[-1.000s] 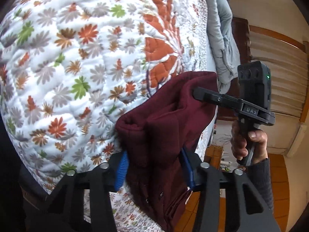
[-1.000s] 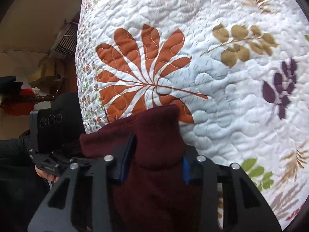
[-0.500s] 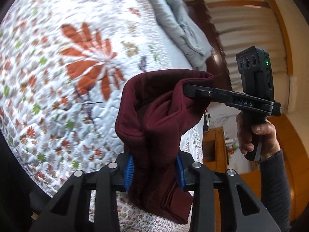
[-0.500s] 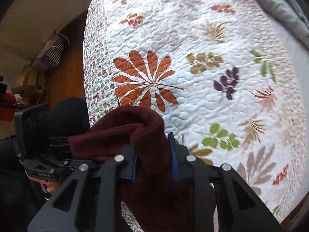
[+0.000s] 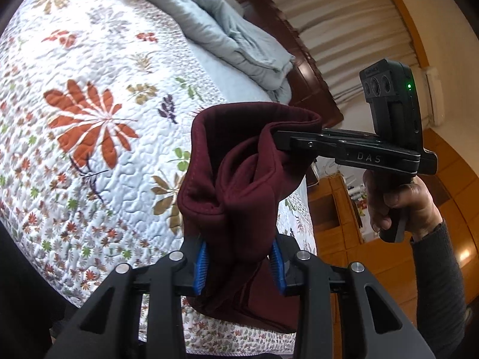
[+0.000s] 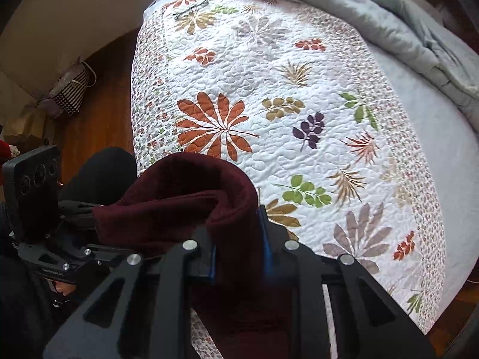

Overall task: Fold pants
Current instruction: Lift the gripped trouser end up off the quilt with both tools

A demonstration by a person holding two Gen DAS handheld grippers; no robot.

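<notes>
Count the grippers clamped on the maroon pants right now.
2. The left gripper pinches a bunched fold of the maroon pants low in its own view; the right gripper clamps the cloth's other end, above the floral quilt.

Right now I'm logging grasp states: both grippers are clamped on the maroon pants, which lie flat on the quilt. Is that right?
Not quite. Both the left gripper and the right gripper are shut on the maroon pants, but the pants are not lying flat: they hang bunched between the two grippers, lifted above the quilt. The left wrist view shows this.
</notes>
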